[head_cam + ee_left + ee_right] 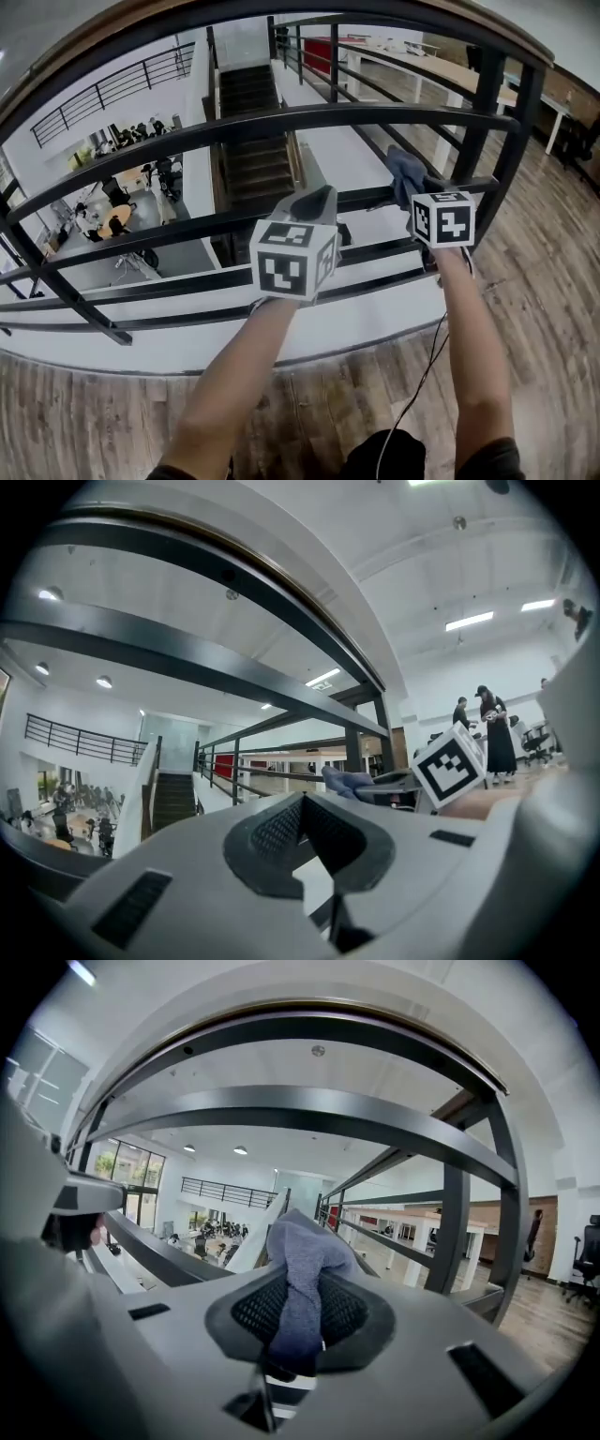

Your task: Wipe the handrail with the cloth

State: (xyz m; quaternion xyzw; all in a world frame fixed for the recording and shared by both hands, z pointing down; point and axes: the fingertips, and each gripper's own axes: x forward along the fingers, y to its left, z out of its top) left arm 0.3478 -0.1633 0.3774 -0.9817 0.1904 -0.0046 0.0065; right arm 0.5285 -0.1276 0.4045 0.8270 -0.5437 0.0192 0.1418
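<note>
Right gripper (295,1321) pinches the blue cloth (302,1260) tight, under the black handrail (319,1027). Left gripper (305,836) is closed up with nothing in it.

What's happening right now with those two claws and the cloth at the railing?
Left gripper shut, empty. Right gripper shut on the blue cloth. Cloth down among the lower bars, not touching the top handrail. Nothing blocking.

A dark staircase (248,141) climbs at top centre; a brown wood-plank floor (548,281) carries long white-legged tables (431,64) along its far right edge.
</note>
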